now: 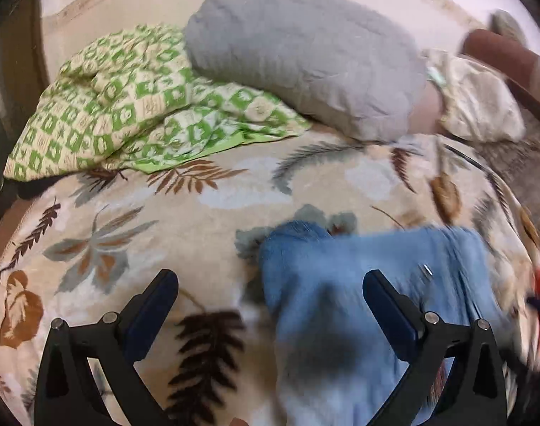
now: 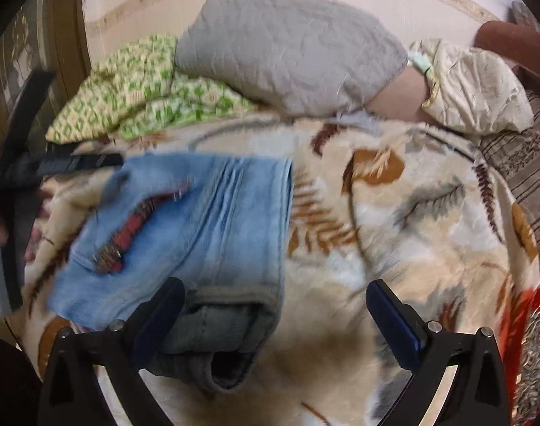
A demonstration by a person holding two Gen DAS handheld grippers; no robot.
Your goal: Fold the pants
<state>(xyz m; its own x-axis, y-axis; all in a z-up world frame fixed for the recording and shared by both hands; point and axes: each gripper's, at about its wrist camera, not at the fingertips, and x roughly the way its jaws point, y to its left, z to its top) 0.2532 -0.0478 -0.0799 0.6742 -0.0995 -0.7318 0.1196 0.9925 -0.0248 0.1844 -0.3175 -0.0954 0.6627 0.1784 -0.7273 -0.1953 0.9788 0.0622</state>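
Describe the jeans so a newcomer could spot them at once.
Start at the leaf-print blanket covering the bed. Below the grey pillow and green checkered cloth, a light blue denim bundle lies on it: the jeans. They are the only blue denim there, with a red patch on them.

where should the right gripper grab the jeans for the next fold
Take the jeans by the grey waistband end, coming in low from the near side. That thick rolled edge lies nearest the open right gripper, just right of its left finger, and stands up off the leaf-print blanket, so the jaws can likely close over it.
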